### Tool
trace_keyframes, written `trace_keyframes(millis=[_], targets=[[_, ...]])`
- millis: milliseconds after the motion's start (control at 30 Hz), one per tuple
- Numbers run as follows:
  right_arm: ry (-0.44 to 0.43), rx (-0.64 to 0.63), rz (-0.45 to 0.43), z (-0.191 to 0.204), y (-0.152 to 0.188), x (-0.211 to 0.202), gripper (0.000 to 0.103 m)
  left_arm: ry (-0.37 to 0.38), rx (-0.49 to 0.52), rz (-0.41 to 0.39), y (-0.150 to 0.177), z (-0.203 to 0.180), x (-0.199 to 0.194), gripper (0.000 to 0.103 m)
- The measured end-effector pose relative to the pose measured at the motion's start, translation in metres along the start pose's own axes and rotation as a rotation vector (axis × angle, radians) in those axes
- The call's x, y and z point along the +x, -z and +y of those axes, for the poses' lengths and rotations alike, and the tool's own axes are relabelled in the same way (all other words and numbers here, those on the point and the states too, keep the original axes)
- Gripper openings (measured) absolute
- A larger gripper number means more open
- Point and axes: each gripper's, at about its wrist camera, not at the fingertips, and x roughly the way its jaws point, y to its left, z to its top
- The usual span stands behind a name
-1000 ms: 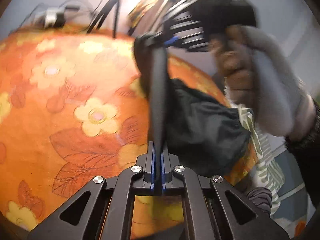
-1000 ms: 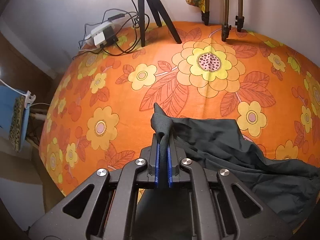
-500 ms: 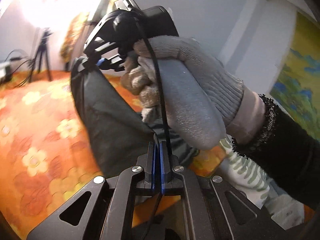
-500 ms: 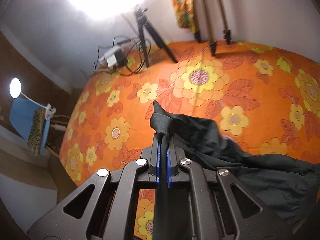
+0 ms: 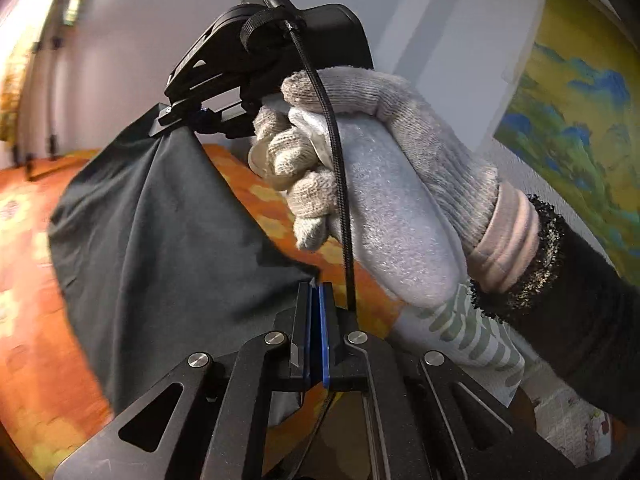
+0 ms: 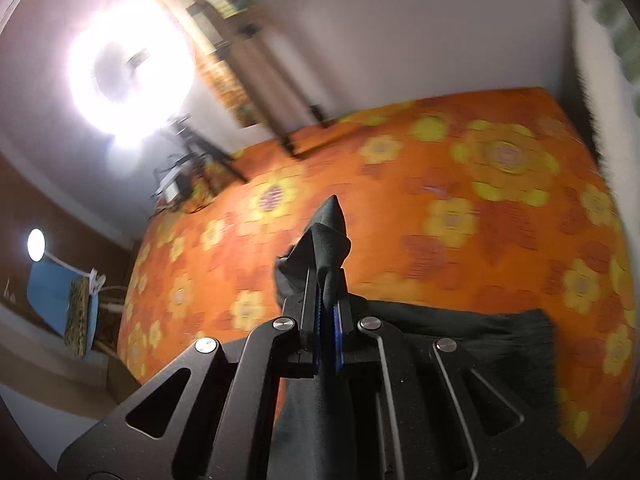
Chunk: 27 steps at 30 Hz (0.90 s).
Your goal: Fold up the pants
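- The right hand, in a pale knitted glove with a dark fuzzy sleeve behind it, fills the centre and right of the left wrist view; its fingers wrap the handle of the right tool, which points toward the upper left of that frame, and a black cable runs down across the glove.
- The right tool is clamped on a corner of the pants; the dark cloth hangs from it in a slack sheet toward the lower centre.
- The left tool, at the bottom centre of that view, is pinched narrow on another edge of the same cloth, so the pants are stretched between the two tools, lifted off the bed.
- In the right wrist view the right tool grips a bunched peak of the pants that sticks up past its tips; more dark cloth trails to the lower right, lying on the orange flowered bedspread.
- The bedspread is bare across the centre and right of that frame.
- A tripod with a bright ring light stands at the upper left beyond the bed's far edge.
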Motion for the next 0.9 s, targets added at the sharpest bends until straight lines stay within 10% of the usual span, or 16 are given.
trace_keyframes(millis=[433,800,900], targets=[[0.068,0.111,0.082,-0.138,0.010,0.047,0.005,0.052,-0.012,0.159,0.012,-0.005,0.092,0.000],[0.046,0.116,0.030,-0.152,0.029,0.008,0.032,0.041,-0.017,0.168,0.019,0.002,0.011,0.013],[0.002,0.111,0.032,-0.150,0.056,-0.017,0.032,-0.032,-0.009,0.132,0.022,0.019,-0.020,0.032]])
